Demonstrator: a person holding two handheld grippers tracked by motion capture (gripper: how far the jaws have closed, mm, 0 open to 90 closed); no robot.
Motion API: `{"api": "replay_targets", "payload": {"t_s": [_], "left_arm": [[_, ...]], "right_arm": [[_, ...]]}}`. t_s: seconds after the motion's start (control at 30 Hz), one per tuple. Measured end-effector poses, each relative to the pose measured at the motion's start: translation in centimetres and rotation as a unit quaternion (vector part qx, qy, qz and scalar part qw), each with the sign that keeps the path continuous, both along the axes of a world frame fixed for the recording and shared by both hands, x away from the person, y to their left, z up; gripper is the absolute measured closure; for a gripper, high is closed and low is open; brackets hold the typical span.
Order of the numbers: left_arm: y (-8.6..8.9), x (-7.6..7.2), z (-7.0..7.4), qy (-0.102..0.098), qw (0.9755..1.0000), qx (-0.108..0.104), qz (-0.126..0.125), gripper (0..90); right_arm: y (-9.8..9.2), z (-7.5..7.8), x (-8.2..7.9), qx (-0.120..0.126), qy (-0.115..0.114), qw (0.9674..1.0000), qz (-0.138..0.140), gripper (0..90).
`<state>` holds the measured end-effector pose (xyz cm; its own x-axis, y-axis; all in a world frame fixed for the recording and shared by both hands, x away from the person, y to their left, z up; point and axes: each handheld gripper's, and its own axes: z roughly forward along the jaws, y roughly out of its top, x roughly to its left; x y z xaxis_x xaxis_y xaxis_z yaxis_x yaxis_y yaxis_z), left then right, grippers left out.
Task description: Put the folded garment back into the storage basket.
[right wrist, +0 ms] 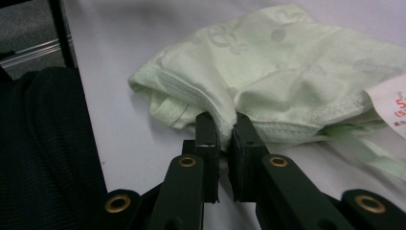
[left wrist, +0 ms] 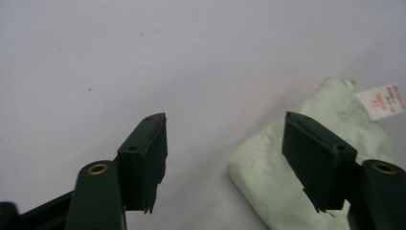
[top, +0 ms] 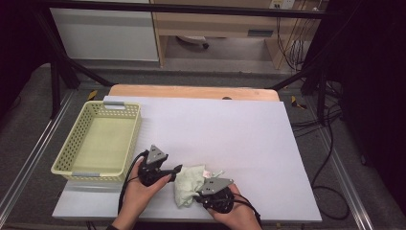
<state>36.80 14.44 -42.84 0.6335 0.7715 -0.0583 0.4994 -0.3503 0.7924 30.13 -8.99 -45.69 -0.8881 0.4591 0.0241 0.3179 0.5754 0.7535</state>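
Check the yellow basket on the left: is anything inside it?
The yellow basket looks empty in the high view, with its pale floor bare. Its near wall hides a strip of that floor. The pale green cloth lies outside on the white table, pinched by the right gripper.

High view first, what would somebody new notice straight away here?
The crumpled pale green cloth at the white table's near edge stands out, with the right gripper pinching its hem. The left gripper waits open beside it, and an empty yellow basket sits at the table's left.
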Motion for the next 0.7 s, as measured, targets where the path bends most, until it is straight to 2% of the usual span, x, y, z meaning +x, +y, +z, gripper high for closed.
{"api": "replay_targets", "payload": {"t_s": [0.1, 0.2, 0.3, 0.37, 0.47, 0.57, 0.6, 0.63, 0.7], "left_arm": [[-0.8, 0.4, -1.0, 0.006, 0.9999, 0.012, -0.001, 42.8], [-1.2, 0.4, -1.7, 0.01, 0.9996, 0.026, -0.004, 44.1], [-1.3, 0.3, -2.3, 0.018, 0.9995, 0.024, -0.007, 46.5], [-1.4, 0.4, -2.6, 0.031, 0.9992, 0.023, -0.012, 47.9], [-1.4, 0.1, -2.7, 0.034, 0.9992, 0.017, -0.012, 49.9], [-1.6, -0.2, -2.8, 0.037, 0.9991, 0.004, -0.021, 61.2], [-1.6, -0.3, -2.8, 0.039, 0.9989, 0.002, -0.026, 70.3], [-1.7, -0.3, -2.8, 0.043, 0.9986, -0.002, -0.032, 70.3], [-1.7, -0.4, -2.8, 0.044, 0.9982, -0.005, -0.041, 77.7]], "right_arm": [[0.0, 0.0, 0.1, 0.001, 0.002, 1.0, 0.001, 83.7], [-0.1, 0.0, 0.1, 0.001, 0.003, 1.0, 0.005, 83.6], [0.0, 0.0, 0.1, -0.001, 0.001, 1.0, 0.006, 83.6], [0.0, -0.1, 0.1, -0.002, -0.003, 1.0, 0.008, 83.5], [0.0, -0.1, 0.1, -0.003, -0.002, 1.0, 0.007, 83.5], [0.0, -0.1, 0.1, -0.001, 0.001, 1.0, 0.004, 83.5], [0.0, -0.1, 0.1, -0.001, 0.001, 1.0, 0.005, 83.4], [0.0, -0.1, 0.1, -0.001, 0.001, 1.0, 0.005, 83.4], [0.0, -0.1, 0.1, -0.002, -0.002, 1.0, 0.006, 83.4]]}}
